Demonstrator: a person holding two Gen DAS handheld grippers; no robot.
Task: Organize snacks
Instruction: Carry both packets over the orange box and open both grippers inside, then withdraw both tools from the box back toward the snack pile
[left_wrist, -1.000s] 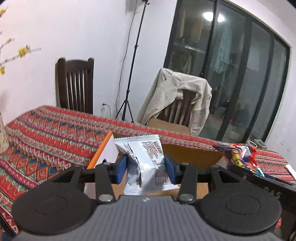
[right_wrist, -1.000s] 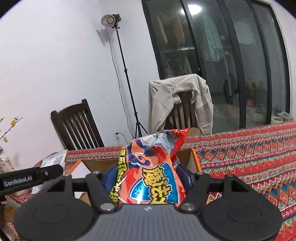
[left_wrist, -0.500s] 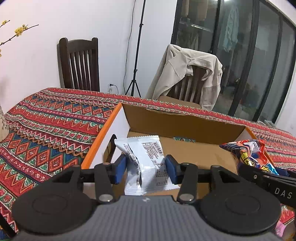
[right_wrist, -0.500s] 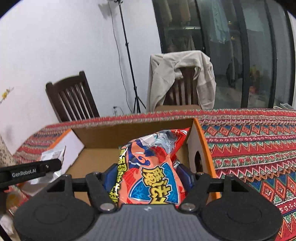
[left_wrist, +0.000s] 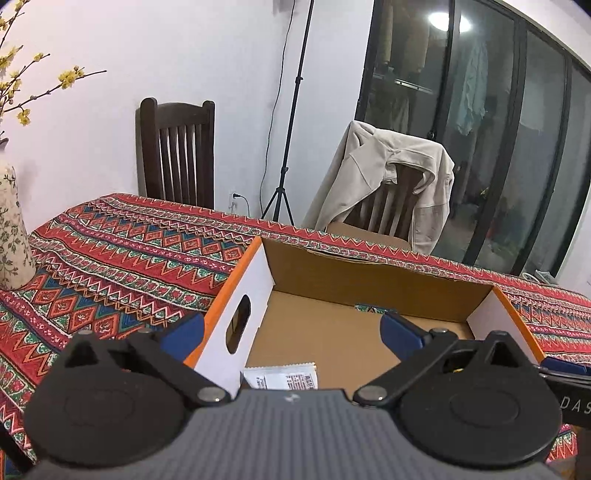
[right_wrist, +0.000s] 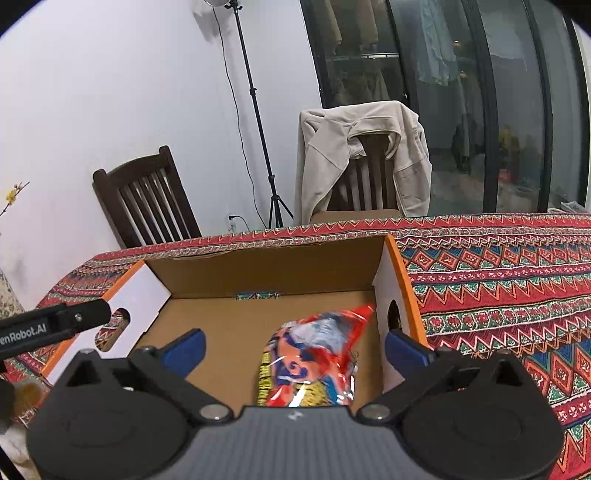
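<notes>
Both tools hang over the open cardboard box (left_wrist: 369, 280) that sits on the counter (left_wrist: 122, 251), which is spread with a red patterned cloth. The left hand-held gripper (left_wrist: 291, 328) has its blue pads flung wide and still opening, nothing pressed between them; the white snack packet (left_wrist: 284, 376) lies flat on the box floor at the lower centre of its view, just beside the box's white left wall, half hidden by the tool's body. The right hand-held gripper (right_wrist: 295, 349) is likewise spread and opening, its pads clear of the red and blue snack bag (right_wrist: 314, 362), which rests on the box floor at the lower centre of that view, near the right wall with the handle hole. In the upper half of both views, a beige jacket (right_wrist: 362, 151) drapes a chair beyond the counter.
</notes>
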